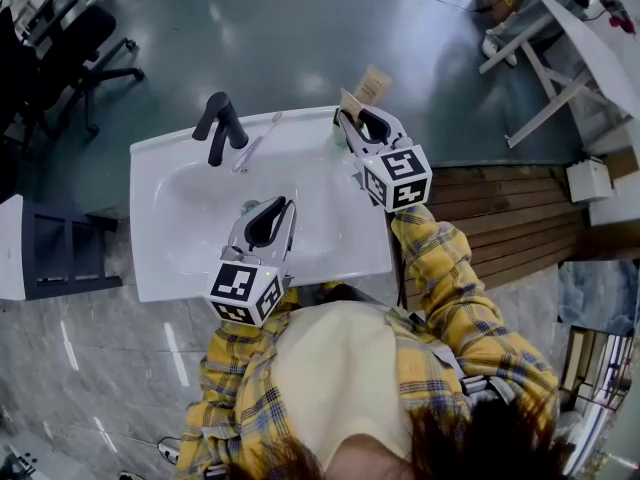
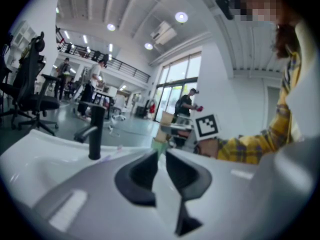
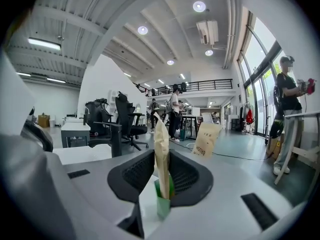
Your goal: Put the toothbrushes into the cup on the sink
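Note:
My right gripper (image 1: 344, 117) (image 3: 161, 156) is shut on a toothbrush in a kraft paper sleeve (image 1: 350, 101) (image 3: 161, 144) at the back right corner of the white sink (image 1: 330, 248). The sleeve's lower end sits in a small green cup (image 3: 162, 204) (image 2: 159, 145). A second paper sleeve (image 1: 372, 83) (image 3: 206, 140) stands just beyond it. A bare pale toothbrush (image 1: 255, 146) lies on the sink's back ledge next to the black tap (image 1: 220, 126) (image 2: 95, 131). My left gripper (image 1: 288, 206) (image 2: 159, 156) hovers over the basin's front right, jaws together with nothing between them.
A black office chair (image 1: 90, 58) stands far left. A dark cabinet (image 1: 60, 253) adjoins the sink's left side. Wooden decking (image 1: 500, 218) and a white table frame (image 1: 550, 78) lie to the right. People stand in the background of the gripper views.

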A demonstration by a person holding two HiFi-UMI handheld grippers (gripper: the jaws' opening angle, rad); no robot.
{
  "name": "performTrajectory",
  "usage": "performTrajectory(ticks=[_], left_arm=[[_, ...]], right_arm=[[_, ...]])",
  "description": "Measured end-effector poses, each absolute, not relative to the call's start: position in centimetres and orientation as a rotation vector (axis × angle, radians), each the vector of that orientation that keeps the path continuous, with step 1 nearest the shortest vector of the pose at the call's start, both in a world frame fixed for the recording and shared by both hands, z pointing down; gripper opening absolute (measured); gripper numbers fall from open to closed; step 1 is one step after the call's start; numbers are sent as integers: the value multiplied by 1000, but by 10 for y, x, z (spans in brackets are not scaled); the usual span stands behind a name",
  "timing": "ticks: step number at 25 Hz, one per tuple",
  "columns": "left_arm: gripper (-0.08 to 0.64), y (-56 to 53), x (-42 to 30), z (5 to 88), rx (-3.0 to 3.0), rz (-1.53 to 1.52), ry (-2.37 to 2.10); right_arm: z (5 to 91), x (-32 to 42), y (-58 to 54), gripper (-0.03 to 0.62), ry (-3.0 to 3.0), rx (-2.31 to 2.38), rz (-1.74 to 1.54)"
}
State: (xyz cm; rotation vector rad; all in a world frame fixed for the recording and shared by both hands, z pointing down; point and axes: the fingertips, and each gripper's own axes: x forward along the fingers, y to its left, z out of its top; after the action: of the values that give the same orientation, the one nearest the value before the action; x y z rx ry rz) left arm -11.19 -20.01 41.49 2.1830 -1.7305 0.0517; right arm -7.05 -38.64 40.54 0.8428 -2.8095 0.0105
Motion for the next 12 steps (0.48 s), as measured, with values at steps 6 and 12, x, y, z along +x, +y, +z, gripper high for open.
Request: performTrajectory(ticks=[6, 12], left_arm=[[52, -200, -112, 415, 2182, 46, -1729], [52, -199, -113, 415, 2186, 42, -1725]], right_arm=[[404, -71, -380, 69, -2811, 823, -13], [401, -71, -373, 69, -2806, 817, -43]])
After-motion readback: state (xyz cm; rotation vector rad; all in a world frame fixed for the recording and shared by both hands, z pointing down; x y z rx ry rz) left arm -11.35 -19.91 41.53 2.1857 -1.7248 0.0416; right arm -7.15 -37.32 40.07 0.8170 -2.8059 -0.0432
